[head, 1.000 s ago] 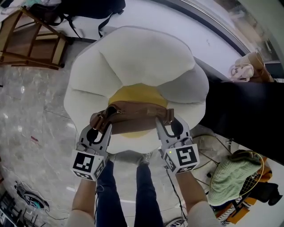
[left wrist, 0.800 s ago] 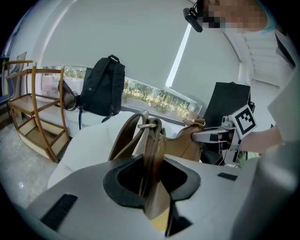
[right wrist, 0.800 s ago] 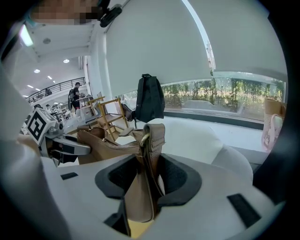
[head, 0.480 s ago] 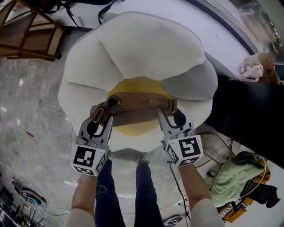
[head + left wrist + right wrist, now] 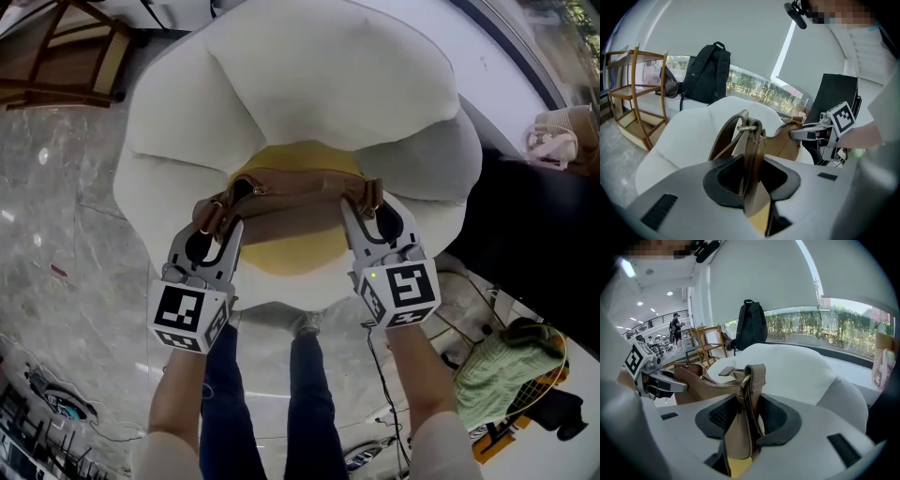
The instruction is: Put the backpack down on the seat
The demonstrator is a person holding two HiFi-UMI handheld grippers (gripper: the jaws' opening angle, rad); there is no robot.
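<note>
- The brown leather backpack (image 5: 298, 199) hangs stretched between the two hand-held grippers. It is over the yellow centre of the white, petal-shaped cushioned seat (image 5: 309, 84). Whether its underside touches the cushion cannot be made out.
- The left hand-held gripper (image 5: 225, 214) is clamped on the backpack's left end. In the left gripper view its black pads pinch a folded brown strap just below a gold metal ring (image 5: 746, 127).
- The right hand-held gripper (image 5: 367, 204) is clamped on the backpack's right end. Its pads press a leather tab that rises beside the gold zip (image 5: 719, 384).
- Both hand-held grippers point downward and away from the person, with their marker cubes nearest the forearms.
- The person's legs in blue trousers (image 5: 225, 394) show below the near edge of the seat.
- A black fabric backpack (image 5: 710, 70) stands by the window behind the seat, beside a light wooden shelf rack (image 5: 635, 89).
- A green cloth (image 5: 506, 361) lies to the right, well apart from the seat.
</note>
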